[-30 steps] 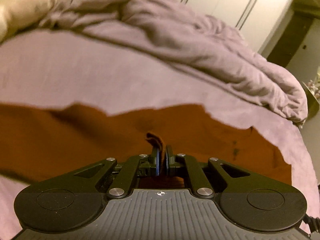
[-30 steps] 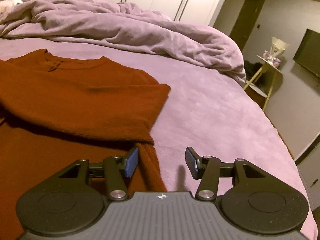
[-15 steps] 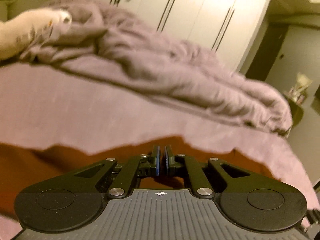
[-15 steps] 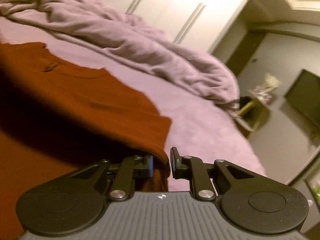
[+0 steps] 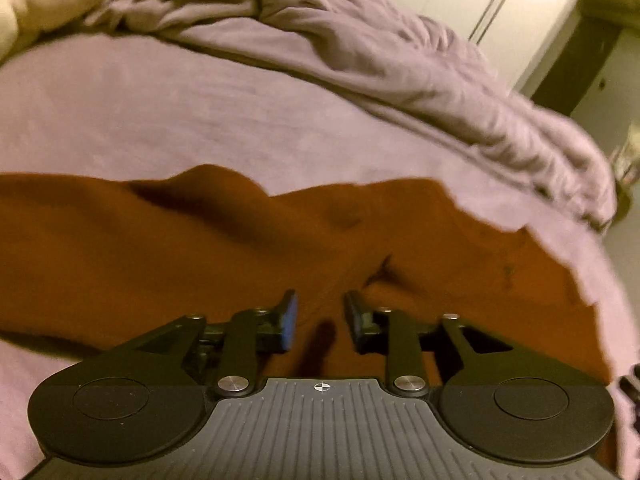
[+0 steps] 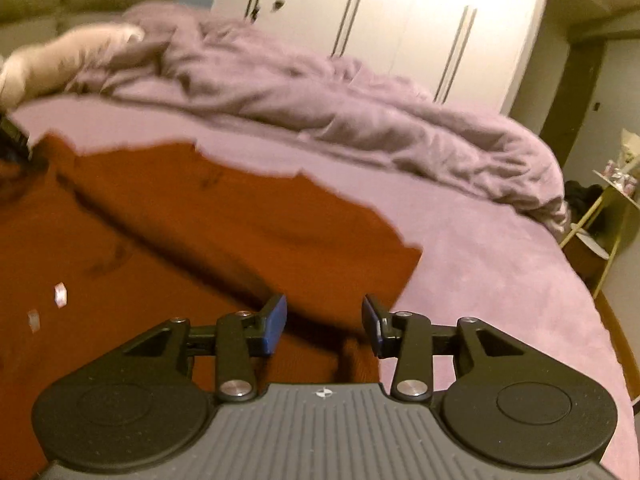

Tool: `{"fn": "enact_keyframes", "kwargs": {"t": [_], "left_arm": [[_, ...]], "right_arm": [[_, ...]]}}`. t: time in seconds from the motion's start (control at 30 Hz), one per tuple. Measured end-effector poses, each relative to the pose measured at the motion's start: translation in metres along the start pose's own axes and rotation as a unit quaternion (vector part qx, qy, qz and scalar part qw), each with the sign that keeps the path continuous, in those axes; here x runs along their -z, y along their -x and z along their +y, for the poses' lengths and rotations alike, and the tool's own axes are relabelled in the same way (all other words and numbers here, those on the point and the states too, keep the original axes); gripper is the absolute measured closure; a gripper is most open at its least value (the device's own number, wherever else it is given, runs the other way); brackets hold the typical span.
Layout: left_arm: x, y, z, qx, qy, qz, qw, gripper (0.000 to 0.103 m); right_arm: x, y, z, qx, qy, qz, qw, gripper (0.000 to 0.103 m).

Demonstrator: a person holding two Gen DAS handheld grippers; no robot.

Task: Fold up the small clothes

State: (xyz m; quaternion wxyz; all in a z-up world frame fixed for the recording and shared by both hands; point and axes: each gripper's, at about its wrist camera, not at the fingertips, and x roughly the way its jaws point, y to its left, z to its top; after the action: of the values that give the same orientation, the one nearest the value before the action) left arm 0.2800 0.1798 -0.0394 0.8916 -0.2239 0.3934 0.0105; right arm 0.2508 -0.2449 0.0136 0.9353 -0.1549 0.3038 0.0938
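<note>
A rust-brown shirt [image 5: 200,264] lies spread across the lilac bedsheet [image 5: 160,120], its upper part folded down over the lower so that a doubled layer ends in a straight edge on the right side of the garment. The left gripper [image 5: 320,316] hangs low over the middle of the shirt, its jaws having just been opening; they stand apart with nothing pinched between them, only brown cloth underneath and a small pucker in the fabric just ahead. The right gripper [image 6: 324,322] hovers over the folded corner at the shirt's right edge, its jaws likewise just parted again, and the blue pads [image 6: 276,320] grip nothing (the cloth sits below them, not in them). Beyond the shirt a crumpled duvet [image 6: 360,120] of the same lilac is heaped along the far side of the bed, with a pale pillow [image 6: 60,56] at its left end. White wardrobe doors [image 6: 400,20] stand behind, and a small side table [image 6: 612,184] sits off to the right.
</note>
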Motion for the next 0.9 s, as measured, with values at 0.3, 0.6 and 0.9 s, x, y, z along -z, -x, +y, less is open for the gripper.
{"fn": "enact_keyframes", "kwargs": {"t": [0.3,0.6,0.9], "left_arm": [[0.004,-0.017,-0.034,0.052,-0.018,0.033,0.9979,0.046],[0.010,-0.003,-0.014,0.051,-0.030,0.036,0.9976,0.030],[0.004,-0.015,-0.011,0.099,0.026,0.054,0.9933,0.017]], "right_arm": [[-0.057,-0.089,0.022,-0.121,-0.125,0.067,0.982,0.064],[-0.036,-0.092,0.042,-0.351,-0.144,0.145,0.914,0.063],[-0.018,-0.042,0.046,-0.343,-0.085,0.123,0.927,0.061]]}}
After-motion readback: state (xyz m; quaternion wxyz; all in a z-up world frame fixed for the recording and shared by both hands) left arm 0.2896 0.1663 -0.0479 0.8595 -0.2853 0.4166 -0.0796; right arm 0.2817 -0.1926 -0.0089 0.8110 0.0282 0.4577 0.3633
